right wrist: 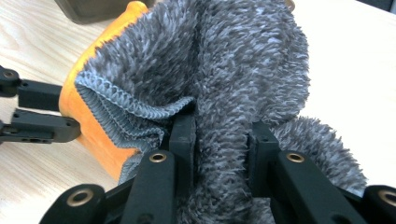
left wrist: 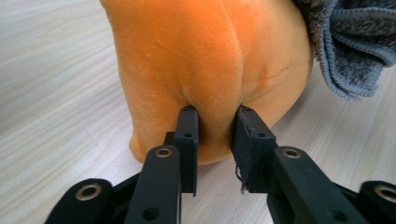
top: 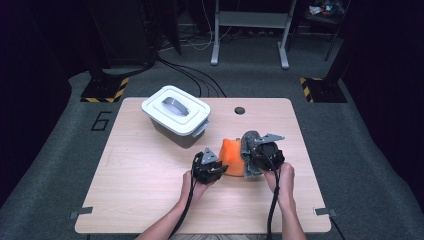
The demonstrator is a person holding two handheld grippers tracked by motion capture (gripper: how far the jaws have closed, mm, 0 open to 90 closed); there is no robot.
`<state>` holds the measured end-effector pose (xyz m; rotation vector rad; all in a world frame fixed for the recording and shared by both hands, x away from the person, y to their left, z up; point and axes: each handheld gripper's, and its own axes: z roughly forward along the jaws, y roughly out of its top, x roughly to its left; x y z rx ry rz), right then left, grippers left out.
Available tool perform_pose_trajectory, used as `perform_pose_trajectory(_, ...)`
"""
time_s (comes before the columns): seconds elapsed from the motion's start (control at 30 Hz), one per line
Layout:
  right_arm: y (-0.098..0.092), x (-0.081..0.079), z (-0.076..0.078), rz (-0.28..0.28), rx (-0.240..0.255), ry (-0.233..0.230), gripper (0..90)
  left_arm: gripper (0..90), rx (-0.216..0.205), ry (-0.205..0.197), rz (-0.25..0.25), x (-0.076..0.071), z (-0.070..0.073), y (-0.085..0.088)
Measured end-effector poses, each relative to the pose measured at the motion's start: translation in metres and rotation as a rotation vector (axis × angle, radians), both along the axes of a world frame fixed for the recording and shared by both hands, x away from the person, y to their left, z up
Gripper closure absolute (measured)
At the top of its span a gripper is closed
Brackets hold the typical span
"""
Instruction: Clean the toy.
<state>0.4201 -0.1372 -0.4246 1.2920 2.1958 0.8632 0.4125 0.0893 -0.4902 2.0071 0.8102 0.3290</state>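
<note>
Jaws: my left gripper (left wrist: 214, 122) pinching orange cloth (left wrist: 205, 60), right gripper (right wrist: 223, 135) clamped on grey towel (right wrist: 233, 60). Separating step; next I pull apart gently.

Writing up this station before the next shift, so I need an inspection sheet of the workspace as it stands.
Surface: wooden table, round hole near the far edge.
Job's things: orange cloth and grey cloth, bunched together on the table.
Clutter: lidded white bin, far left of centre.
Grippers: left gripper pinches a fold of the orange cloth; right gripper shut on the grey cloth.
Cables: one trails from each gripper along the forearms; more lie on the floor beyond the table.
Surroundings: grey carpet, hazard-striped stand bases, metal frame at the back.
</note>
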Motion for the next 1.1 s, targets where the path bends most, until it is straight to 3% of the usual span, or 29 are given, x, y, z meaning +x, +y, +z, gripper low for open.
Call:
perform_pose_trajectory(0.33,-0.005,0.005,-0.002,0.004,0.010,0.001,68.9,51.1,0.064,-0.030,-0.004,-0.002,0.000,-0.001)
perform_pose_trajectory(0.47,-0.006,0.006,-0.002,-0.001,0.011,0.007,68.9,46.7,0.058,-0.026,-0.007,-0.001,-0.001,-0.002)
perform_pose_trajectory(0.73,-0.007,0.008,-0.004,0.003,0.012,0.003,68.9,43.7,0.110,-0.064,-0.018,0.002,-0.004,-0.009)
perform_pose_trajectory(0.87,-0.006,0.008,-0.004,-0.004,0.015,0.010,68.9,50.4,0.135,-0.097,-0.021,0.002,-0.006,-0.013)
perform_pose_trajectory(1.1,-0.007,0.010,-0.005,-0.007,0.018,0.009,68.8,73.3,0.125,-0.095,-0.043,0.002,-0.006,-0.012)
